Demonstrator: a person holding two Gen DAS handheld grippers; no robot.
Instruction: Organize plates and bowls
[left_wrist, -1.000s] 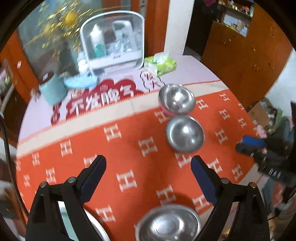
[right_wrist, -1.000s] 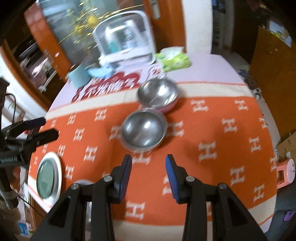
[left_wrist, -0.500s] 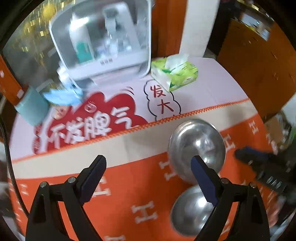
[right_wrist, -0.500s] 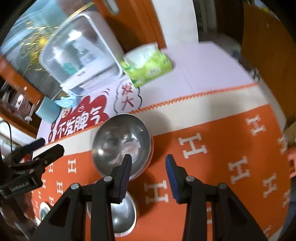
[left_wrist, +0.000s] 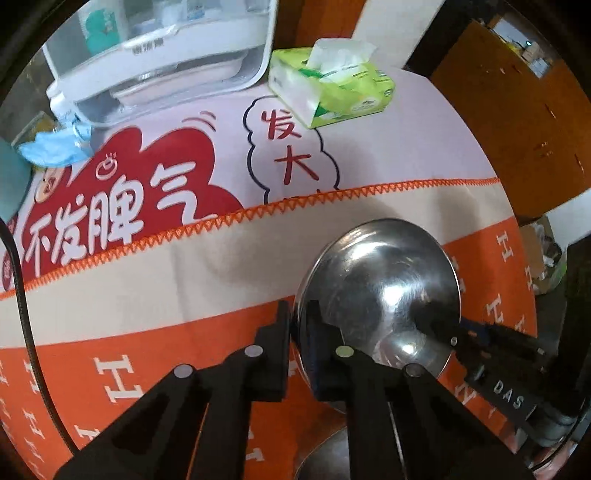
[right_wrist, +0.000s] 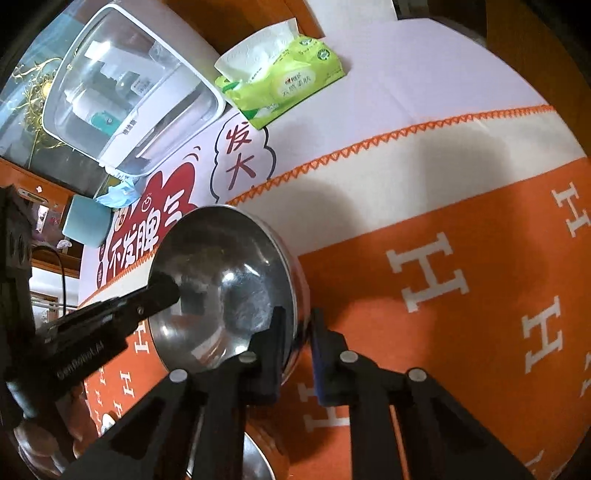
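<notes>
A shiny steel bowl (left_wrist: 380, 288) (right_wrist: 221, 280) sits on the orange tablecloth (left_wrist: 129, 332) near its cream band. My left gripper (left_wrist: 298, 317) is shut on the bowl's left rim, one finger inside and one outside. My right gripper (right_wrist: 298, 326) straddles the opposite rim and its jaws are closing, with the pads against the bowl wall. Each gripper shows in the other's view: the right gripper (left_wrist: 424, 317) and the left gripper (right_wrist: 166, 288) both reach into the bowl. A second steel bowl (left_wrist: 325, 454) (right_wrist: 255, 461) lies nearer, mostly hidden under my fingers.
At the back stand a white box with a clear lid (left_wrist: 159, 48) (right_wrist: 129, 92) and a green tissue pack (left_wrist: 332, 88) (right_wrist: 284, 81). A crumpled blue cloth (left_wrist: 55, 147) and a teal cup (right_wrist: 86, 225) sit at the far left. Wooden cabinets (left_wrist: 517, 110) line the right.
Both grippers have come down and forward to the far steel bowl. The left jaws went from wide open to shut on its rim, and the right jaws narrowed onto the other side.
</notes>
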